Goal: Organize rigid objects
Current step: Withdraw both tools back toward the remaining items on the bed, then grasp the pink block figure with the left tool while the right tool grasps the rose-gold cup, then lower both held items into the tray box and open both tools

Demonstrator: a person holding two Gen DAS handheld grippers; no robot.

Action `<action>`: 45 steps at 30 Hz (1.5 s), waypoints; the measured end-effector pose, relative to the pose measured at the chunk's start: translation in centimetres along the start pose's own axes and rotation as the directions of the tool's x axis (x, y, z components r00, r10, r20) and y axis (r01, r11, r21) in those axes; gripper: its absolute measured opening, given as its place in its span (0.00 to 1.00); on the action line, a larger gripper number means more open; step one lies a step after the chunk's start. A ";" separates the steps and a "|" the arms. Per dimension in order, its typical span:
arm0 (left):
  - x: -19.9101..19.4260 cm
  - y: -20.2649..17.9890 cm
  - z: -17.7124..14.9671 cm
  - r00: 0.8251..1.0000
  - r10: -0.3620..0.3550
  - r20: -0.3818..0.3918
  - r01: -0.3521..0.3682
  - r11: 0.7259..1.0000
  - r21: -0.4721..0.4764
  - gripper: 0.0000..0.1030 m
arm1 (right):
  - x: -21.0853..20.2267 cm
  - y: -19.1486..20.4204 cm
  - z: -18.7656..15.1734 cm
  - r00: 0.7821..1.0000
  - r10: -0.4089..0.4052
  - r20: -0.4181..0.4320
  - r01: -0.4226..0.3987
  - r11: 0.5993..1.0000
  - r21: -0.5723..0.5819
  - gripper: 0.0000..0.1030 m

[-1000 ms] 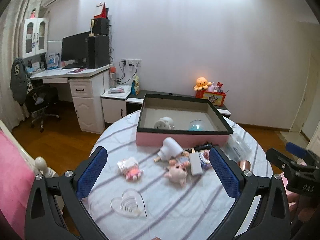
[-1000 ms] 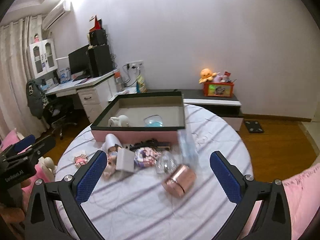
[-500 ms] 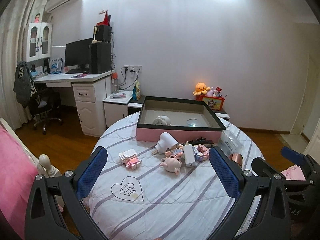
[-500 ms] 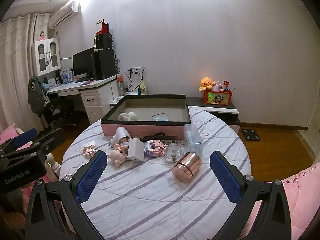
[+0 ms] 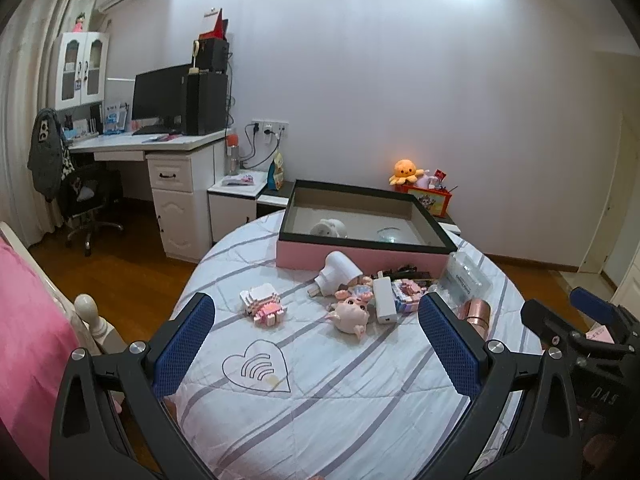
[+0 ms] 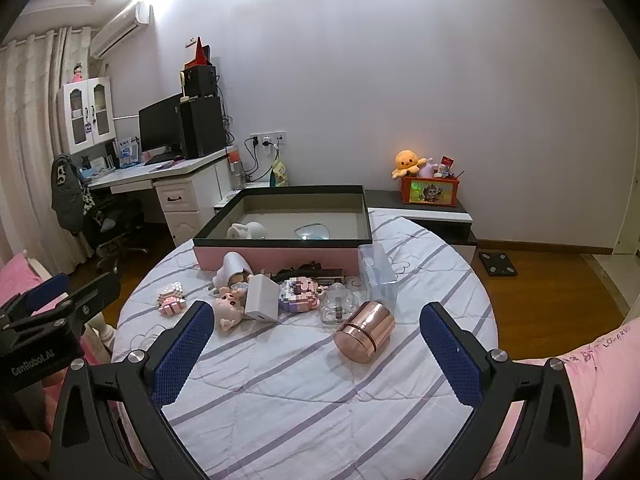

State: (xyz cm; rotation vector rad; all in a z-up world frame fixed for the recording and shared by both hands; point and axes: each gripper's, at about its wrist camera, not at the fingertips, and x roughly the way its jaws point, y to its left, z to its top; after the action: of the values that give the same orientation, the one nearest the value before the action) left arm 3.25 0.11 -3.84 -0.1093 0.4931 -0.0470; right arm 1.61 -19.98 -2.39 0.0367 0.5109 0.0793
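Note:
A pink box with a dark rim (image 5: 362, 258) (image 6: 276, 254) stands at the far side of the round table; a white figure (image 5: 329, 227) and a clear dome (image 6: 312, 232) lie inside. In front of it lie a pink block toy (image 5: 264, 306) (image 6: 171, 298), a pig doll (image 5: 350, 314) (image 6: 229, 308), a white charger (image 5: 384, 300) (image 6: 262, 298), a white plug (image 5: 338, 270), a clear case (image 6: 376, 274) and a copper tin (image 6: 364, 332) (image 5: 476, 316). My left gripper (image 5: 316, 344) and right gripper (image 6: 316, 344) are open, empty, held back above the table's near side.
The table has a striped white cloth (image 5: 320, 380) with a heart mark (image 5: 258, 368). A pink bed (image 5: 24, 340) is at the left, a desk with monitor (image 5: 160, 100) behind, a low cabinet with toys (image 6: 430, 192) at the wall.
Both grippers have pulled back and up from the table, so the objects look smaller and farther. Both stay open. Nothing on the table has moved.

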 end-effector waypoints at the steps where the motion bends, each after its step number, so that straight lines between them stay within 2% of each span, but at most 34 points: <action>1: 0.2 0.1 -0.3 1.000 0.001 -0.008 -0.001 1.000 0.000 1.00 | 0.1 -0.1 -0.1 1.000 -0.001 -0.004 0.001 1.000 0.000 1.00; 10: 4.1 3.1 -2.3 0.994 0.040 -0.106 -0.045 0.998 -0.044 1.00 | 2.7 -1.5 -0.9 0.997 -0.033 -0.069 0.035 0.999 0.022 1.00; 18: 9.6 4.9 -2.9 0.981 0.091 -0.173 -0.096 0.995 -0.024 1.00 | 9.1 -3.6 -2.3 0.978 -0.064 -0.197 0.075 0.996 0.051 1.00; 23: 14.3 5.9 -2.8 0.962 0.132 -0.240 -0.133 0.991 0.010 1.00 | 12.7 -4.7 -2.6 0.965 -0.066 -0.255 0.089 0.993 0.081 1.00; 27: 17.1 6.5 -2.3 0.941 0.089 -0.328 -0.092 0.996 0.009 1.00 | 15.0 -5.2 -2.8 0.953 -0.077 -0.292 0.103 0.992 0.076 1.00; 29: 17.9 6.4 -2.0 0.931 0.109 -0.349 -0.104 0.994 0.032 1.00 | 15.6 -5.4 -3.0 0.948 -0.069 -0.311 0.098 0.992 0.080 1.00; 31: 18.6 6.4 -1.9 0.922 0.107 -0.372 -0.100 0.994 0.038 0.99 | 15.7 -5.4 -3.1 0.946 -0.047 -0.320 0.078 0.993 0.084 0.94; 32: 18.9 6.5 -1.9 0.920 0.096 -0.381 -0.090 0.995 0.032 0.94 | 15.6 -5.3 -3.1 0.948 -0.046 -0.316 0.074 0.994 0.077 0.89; 33: 19.2 6.4 -1.9 0.917 0.080 -0.390 -0.075 0.997 0.028 0.84 | 15.5 -5.2 -3.2 0.948 -0.045 -0.314 0.071 0.995 0.072 0.85; 34: 19.4 6.3 -1.9 0.916 0.076 -0.394 -0.069 0.997 0.032 0.80 | 15.4 -5.1 -3.2 0.948 -0.045 -0.315 0.069 0.995 0.066 0.73; 35: 19.3 6.2 -1.9 0.919 0.075 -0.386 -0.066 0.997 0.036 0.71 | 15.4 -5.1 -3.3 0.948 -0.037 -0.318 0.059 0.996 0.063 0.67; 36: 19.1 6.1 -1.9 0.923 0.061 -0.381 -0.050 0.998 0.037 0.60 | 15.3 -5.0 -3.4 0.949 -0.029 -0.315 0.051 0.997 0.062 0.66; 38: 18.7 5.8 -2.0 0.926 0.041 -0.376 -0.026 0.999 0.045 0.53 | 15.1 -4.9 -3.4 0.950 -0.029 -0.312 0.048 0.997 0.055 0.66; 45: 16.3 5.4 -2.7 0.936 -0.019 -0.351 0.028 0.999 0.021 0.53 | 13.7 -5.2 -3.5 0.954 -0.003 -0.299 0.024 0.997 0.067 0.66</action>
State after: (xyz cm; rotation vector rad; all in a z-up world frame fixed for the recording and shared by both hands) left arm 16.42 4.02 -14.50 -0.0812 0.8492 -0.0971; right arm 12.13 -23.90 -12.34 0.0903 0.8166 0.0536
